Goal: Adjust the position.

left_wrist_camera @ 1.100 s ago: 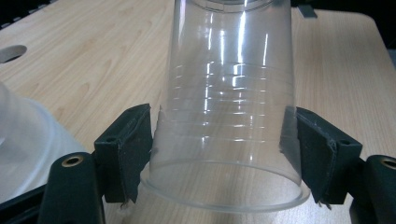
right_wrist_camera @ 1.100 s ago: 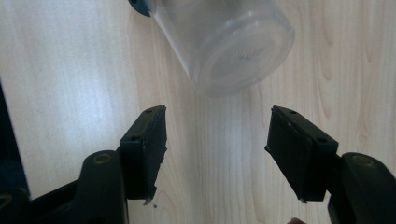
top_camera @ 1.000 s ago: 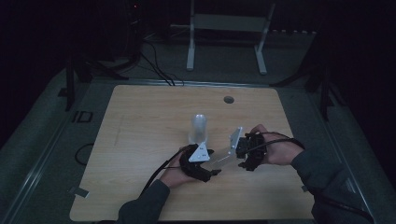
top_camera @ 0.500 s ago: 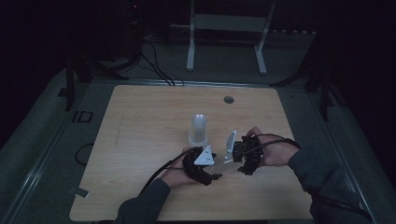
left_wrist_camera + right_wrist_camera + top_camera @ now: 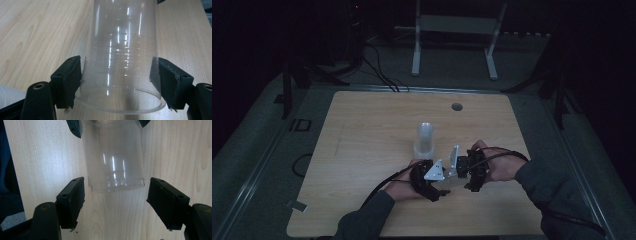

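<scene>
A clear plastic cup (image 5: 122,50) lies sideways just above the wooden table (image 5: 362,150). My left gripper (image 5: 120,82) is shut on it near its wide rim, both pads (image 5: 70,80) pressed against its wall. In the right gripper view the cup's other end (image 5: 112,157) hangs between the jaws of my right gripper (image 5: 116,202), which stands open with a gap on each side. From above, the left gripper (image 5: 443,187) and right gripper (image 5: 461,179) meet at the table's near middle.
A second clear cup (image 5: 424,139) stands upturned on the table just beyond the two grippers. A round cable hole (image 5: 456,106) sits near the far edge. A white metal frame (image 5: 454,30) stands on the floor behind the table.
Both hands have drifted toward the near edge of the table. The right gripper has come in closer to the left one, and its jaws now flank the held cup's end.
</scene>
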`<state>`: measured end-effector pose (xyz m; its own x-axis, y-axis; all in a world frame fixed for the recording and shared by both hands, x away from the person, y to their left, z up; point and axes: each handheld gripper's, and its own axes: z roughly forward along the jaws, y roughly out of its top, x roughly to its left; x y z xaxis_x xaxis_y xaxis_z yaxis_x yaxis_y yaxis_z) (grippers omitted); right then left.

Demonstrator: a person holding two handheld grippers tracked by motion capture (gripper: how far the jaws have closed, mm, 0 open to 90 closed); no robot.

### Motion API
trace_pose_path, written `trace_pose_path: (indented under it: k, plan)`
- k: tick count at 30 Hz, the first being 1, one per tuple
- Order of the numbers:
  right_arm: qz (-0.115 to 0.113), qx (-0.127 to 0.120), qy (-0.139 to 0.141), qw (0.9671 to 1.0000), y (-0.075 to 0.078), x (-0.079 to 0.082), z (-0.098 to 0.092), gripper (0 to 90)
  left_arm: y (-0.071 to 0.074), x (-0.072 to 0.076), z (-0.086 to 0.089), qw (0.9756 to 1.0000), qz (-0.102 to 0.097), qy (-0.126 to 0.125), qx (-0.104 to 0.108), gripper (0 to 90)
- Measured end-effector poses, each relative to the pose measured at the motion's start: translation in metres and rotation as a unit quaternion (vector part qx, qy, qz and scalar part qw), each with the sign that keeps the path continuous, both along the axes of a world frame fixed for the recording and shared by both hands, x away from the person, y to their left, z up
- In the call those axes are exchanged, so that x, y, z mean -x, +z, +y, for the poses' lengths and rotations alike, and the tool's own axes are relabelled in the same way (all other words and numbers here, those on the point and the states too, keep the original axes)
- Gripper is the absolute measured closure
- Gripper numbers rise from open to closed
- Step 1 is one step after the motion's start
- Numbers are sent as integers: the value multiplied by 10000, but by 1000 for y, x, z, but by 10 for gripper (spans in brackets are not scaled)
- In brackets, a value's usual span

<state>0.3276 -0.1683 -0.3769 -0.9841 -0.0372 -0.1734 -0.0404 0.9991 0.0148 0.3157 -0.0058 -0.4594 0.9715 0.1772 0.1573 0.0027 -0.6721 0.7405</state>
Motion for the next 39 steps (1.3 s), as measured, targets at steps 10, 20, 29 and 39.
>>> trace_pose_path:
  k: [10, 20, 29, 39]
  plan:
    - [64, 21, 62, 10000, -8, 2, 2, 293, 1, -1, 1, 9999, 86, -88, 49, 259]
    - [71, -18, 134, 9999, -11, 4, 5, 364, 2, 0, 1, 9998, 80, -142, 103, 259]
    - [98, -84, 134, 9998, -9, 4, 1, 411, 2, 1, -1, 9998, 101, -122, 154, 235]
    - [123, -192, -47, 9997, -10, 4, -5, 412, 5, 0, 1, 9994, 129, 78, 302, 187]
